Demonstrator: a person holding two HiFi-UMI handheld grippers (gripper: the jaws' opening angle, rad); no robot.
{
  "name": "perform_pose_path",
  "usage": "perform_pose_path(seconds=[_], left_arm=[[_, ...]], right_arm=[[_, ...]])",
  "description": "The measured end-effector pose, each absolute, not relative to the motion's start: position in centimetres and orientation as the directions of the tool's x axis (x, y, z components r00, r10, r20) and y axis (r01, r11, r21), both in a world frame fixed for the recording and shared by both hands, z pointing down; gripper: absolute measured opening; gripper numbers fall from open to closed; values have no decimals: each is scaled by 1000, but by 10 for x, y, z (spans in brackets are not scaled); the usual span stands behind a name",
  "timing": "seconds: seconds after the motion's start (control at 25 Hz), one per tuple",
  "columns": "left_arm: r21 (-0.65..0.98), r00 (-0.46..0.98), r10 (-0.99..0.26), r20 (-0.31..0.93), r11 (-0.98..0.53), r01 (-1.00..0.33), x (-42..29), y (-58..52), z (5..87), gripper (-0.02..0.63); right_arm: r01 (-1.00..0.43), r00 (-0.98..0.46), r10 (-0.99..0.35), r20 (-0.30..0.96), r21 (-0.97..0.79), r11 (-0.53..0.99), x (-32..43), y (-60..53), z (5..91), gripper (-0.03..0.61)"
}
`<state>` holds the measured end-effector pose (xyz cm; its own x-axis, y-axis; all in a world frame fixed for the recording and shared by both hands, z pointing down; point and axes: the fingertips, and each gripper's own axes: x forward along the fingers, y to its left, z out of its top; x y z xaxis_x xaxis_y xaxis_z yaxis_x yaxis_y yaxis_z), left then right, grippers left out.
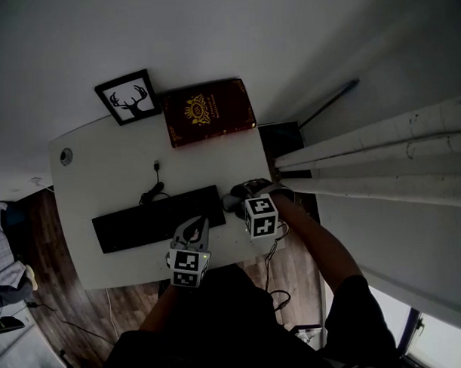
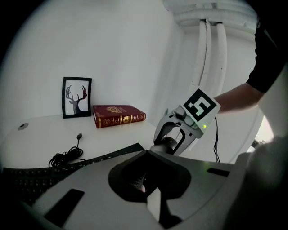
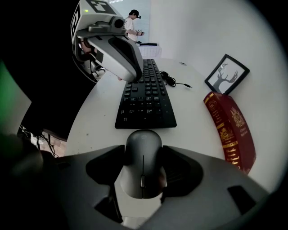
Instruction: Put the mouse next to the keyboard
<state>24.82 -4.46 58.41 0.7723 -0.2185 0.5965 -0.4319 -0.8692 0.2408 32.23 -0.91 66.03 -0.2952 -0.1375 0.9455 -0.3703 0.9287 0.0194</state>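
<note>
A grey mouse (image 3: 143, 161) sits between the jaws of my right gripper (image 3: 143, 150), whose pads press on its two sides. It is just off the right end of the black keyboard (image 3: 146, 96), low over the white table (image 1: 102, 169). From the head view, the mouse (image 1: 232, 200) is beside the keyboard (image 1: 156, 218) and the right gripper (image 1: 242, 193) reaches in from the right. My left gripper (image 1: 199, 222) hovers at the keyboard's front edge, shut, with nothing in it. The left gripper view shows the right gripper (image 2: 167, 143) on the mouse.
A dark red book (image 1: 207, 111) and a framed deer picture (image 1: 127, 96) lie at the table's back. The keyboard's coiled cable (image 1: 153, 188) lies behind it. The table's right edge is close to the mouse, with white pipes (image 1: 381, 159) beyond.
</note>
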Motion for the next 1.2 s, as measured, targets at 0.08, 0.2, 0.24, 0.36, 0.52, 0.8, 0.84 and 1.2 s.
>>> perform_pose_path(seconds=[0.08,0.2,0.24,0.36,0.52,0.8,0.84,1.2], left_arm=[[239,772,-221,596,-869,-433,247,-44,587,0],[237,772,-223,594,-869,-434,246,-44,589,0],[238,773,-224,594,-869,-434,246,-45,588,0],[241,770,-222,598,-867,-437,245,-44,588,0],[242,768,-220,601,-866,-437,243,-43,589,0],[240,765,-221,605,-865,-440,240,-45,589,0],[238,765,-223,605,-865,-441,240,-45,590,0],[239,766,-218,604,-868,-435,242,-45,590,0]], right_arm=[[-369,-301,-131,945,11,930,322,-9,661,279],[-360,-304,-135,943,17,933,323,-12,658,279],[-354,-305,-133,943,17,935,322,-13,657,279],[-336,-304,-119,945,10,942,322,-11,659,279],[-342,-306,-121,944,9,940,324,-11,663,279],[-343,-307,-118,944,6,939,327,-11,667,278],[-342,-307,-117,944,5,940,327,-11,667,278],[-394,-334,-145,931,2,919,327,-14,669,279]])
